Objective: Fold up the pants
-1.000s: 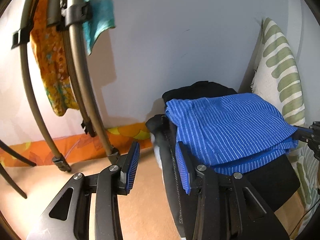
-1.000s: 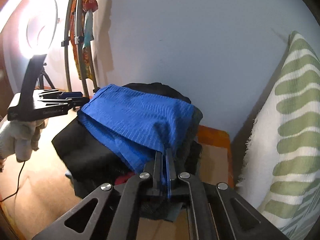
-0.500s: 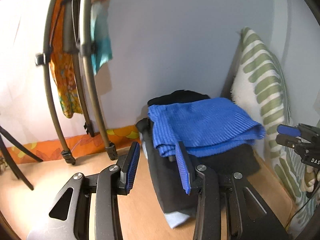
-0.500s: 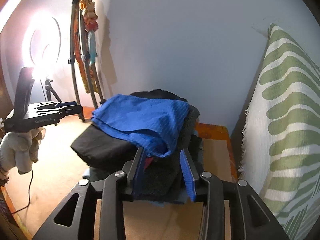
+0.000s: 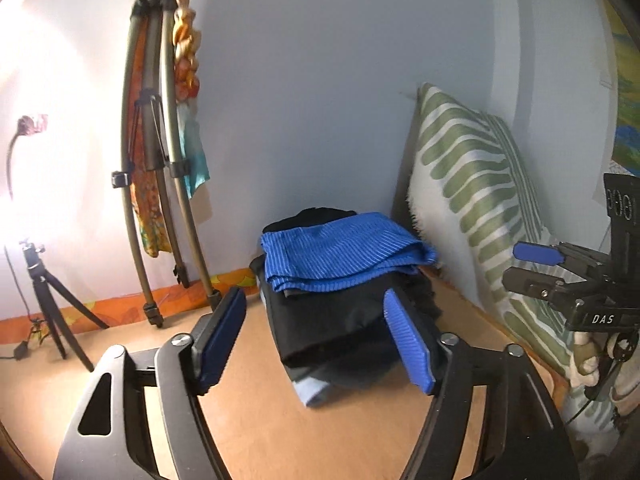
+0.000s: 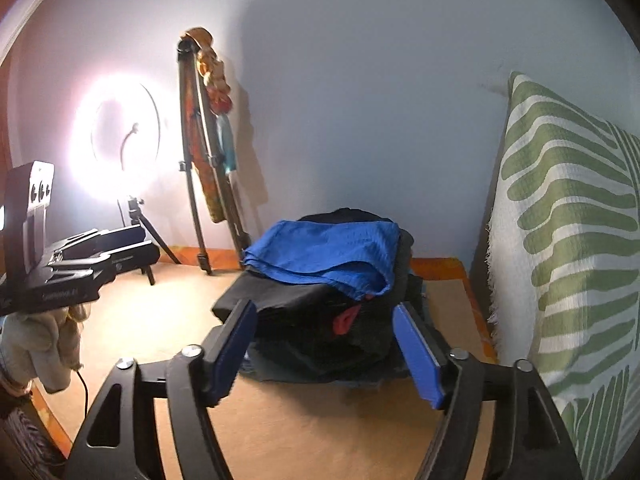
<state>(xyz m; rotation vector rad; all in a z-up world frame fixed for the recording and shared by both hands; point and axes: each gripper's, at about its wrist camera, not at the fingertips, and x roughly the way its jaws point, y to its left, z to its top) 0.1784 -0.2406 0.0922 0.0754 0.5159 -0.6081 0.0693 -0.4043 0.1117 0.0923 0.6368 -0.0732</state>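
Folded blue striped pants (image 5: 340, 254) lie on top of a pile of dark folded clothes (image 5: 340, 320) against the wall; they also show in the right wrist view (image 6: 324, 256). My left gripper (image 5: 316, 336) is open and empty, a short way back from the pile. My right gripper (image 6: 326, 344) is open and empty, also back from the pile (image 6: 320, 332). Each gripper shows in the other's view, the right one (image 5: 560, 280) at the right edge, the left one (image 6: 80, 268) at the left.
A green-patterned pillow (image 5: 480, 200) leans on the wall right of the pile. A folded stand with hanging cloths (image 5: 160, 160) and a ring light on a small tripod (image 6: 120, 148) stand to the left. The surface is tan (image 5: 280, 420).
My right gripper let go of the blue pants and opened. Both grippers pulled back from the pile, and the left one opened wider.
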